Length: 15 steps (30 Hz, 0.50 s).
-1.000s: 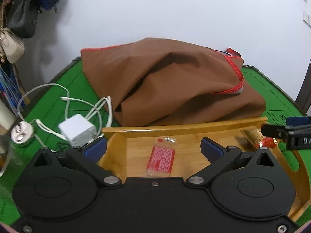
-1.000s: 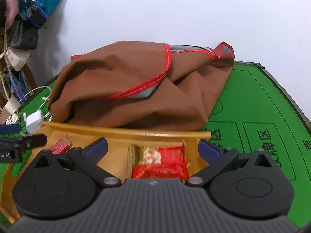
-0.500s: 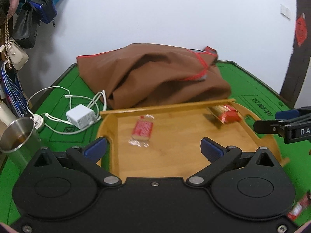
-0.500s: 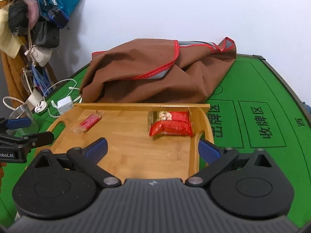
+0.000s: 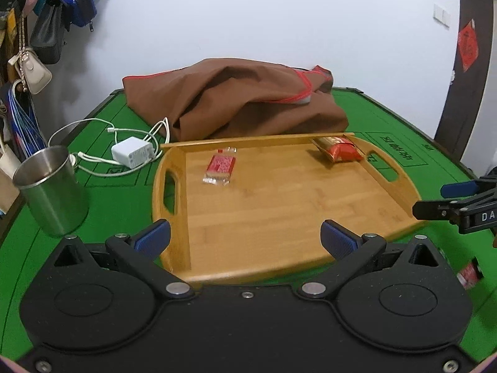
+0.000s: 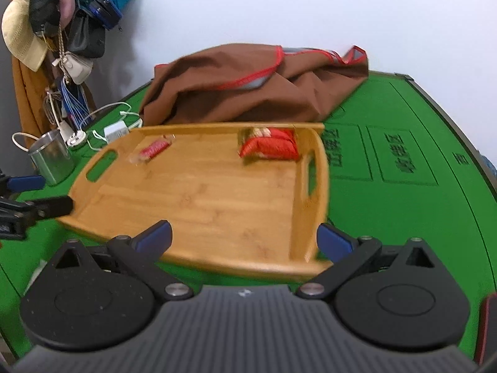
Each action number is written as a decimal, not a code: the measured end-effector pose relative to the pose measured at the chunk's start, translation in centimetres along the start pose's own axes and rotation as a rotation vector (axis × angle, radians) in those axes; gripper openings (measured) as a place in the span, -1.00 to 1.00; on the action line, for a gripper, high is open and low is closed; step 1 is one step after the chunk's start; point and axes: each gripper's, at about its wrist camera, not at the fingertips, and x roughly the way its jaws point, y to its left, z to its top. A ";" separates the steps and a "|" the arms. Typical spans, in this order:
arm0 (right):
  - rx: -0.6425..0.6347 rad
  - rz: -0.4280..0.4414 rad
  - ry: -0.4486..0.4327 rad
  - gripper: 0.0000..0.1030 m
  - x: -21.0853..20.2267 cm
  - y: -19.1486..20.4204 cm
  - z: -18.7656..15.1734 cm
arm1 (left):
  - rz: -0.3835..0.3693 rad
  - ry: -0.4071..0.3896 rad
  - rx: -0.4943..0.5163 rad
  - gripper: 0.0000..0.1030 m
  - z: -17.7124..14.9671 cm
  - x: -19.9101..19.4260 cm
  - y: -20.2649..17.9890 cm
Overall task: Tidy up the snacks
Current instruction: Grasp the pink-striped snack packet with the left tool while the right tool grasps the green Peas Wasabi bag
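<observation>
A wooden tray (image 5: 279, 211) lies on the green table; it also shows in the right wrist view (image 6: 202, 199). A small red-and-clear snack packet (image 5: 220, 168) lies at its far left, also in the right wrist view (image 6: 153, 149). A red and gold snack bag (image 5: 338, 152) lies at its far right corner, also in the right wrist view (image 6: 268, 143). My left gripper (image 5: 245, 238) is open and empty above the tray's near edge. My right gripper (image 6: 243, 237) is open and empty above the tray's near right corner.
A brown cloth bag (image 5: 236, 102) lies behind the tray. A steel cup (image 5: 49, 189) and a white charger with cable (image 5: 132, 152) sit left of it. A small red packet (image 5: 469, 272) lies on the table at near right. Bags hang on the left wall.
Both grippers have pulled back and up from the tray, still open. Each left its snack lying in the tray; the whole tray is now in view.
</observation>
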 end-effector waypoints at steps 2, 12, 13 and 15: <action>-0.001 -0.006 0.011 1.00 -0.3 -0.3 -1.1 | -0.002 -0.005 0.003 1.00 -1.0 -0.9 0.3; -0.069 -0.033 0.065 1.00 -1.5 -0.7 -5.4 | -0.057 0.006 0.005 0.99 -5.2 -3.8 0.3; -0.085 -0.037 0.064 1.00 -1.6 -0.6 -5.8 | -0.059 0.008 0.003 0.99 -5.5 -3.9 0.2; -0.118 -0.040 0.062 1.00 -1.6 -0.2 -6.3 | -0.063 0.009 -0.005 0.99 -6.1 -4.1 0.1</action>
